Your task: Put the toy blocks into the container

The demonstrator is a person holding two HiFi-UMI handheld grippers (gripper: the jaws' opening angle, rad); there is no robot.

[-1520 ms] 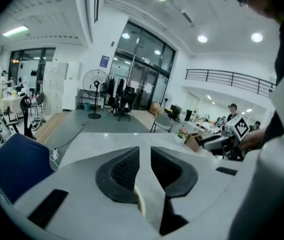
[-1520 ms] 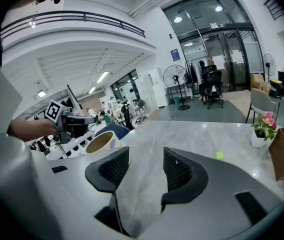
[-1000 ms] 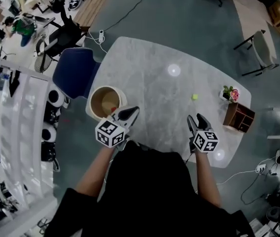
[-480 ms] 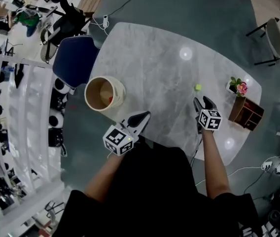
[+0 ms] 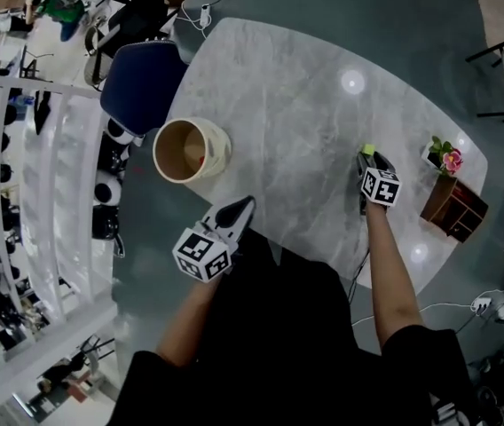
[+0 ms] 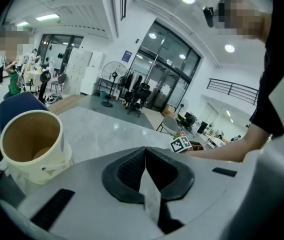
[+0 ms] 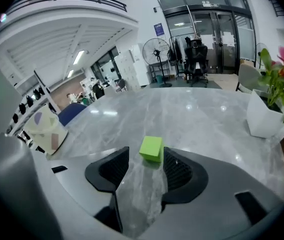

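Left gripper (image 5: 245,204) (image 6: 145,150): jaws fully together, nothing between them. It hangs at the near edge of the desk (image 5: 287,96), nose tilted down, pointing roughly toward the container (image 5: 222,152).

Container is a cream bucket with a brown inside, standing upright at the desk's left edge, next to the blue chair (image 5: 141,82). In the left gripper view it sits at the lower left (image 6: 41,165), well apart from the jaws.

Right gripper (image 5: 369,154) (image 7: 145,157): jaws apart, down low at the desk surface on the right side. The green block (image 7: 151,148) lies on the desk right between the jaw tips. It sits hard up against the right-hand pad, and I can't tell whether it touches. There is a clear gap to the left-hand pad, so no grip on it. In the head view only a sliver of the block (image 5: 368,148) shows past the gripper tip.

White flower pot (image 5: 436,156) (image 7: 267,116) and a wooden box (image 5: 452,207) stand at the desk's right edge, near the right gripper but apart from it.
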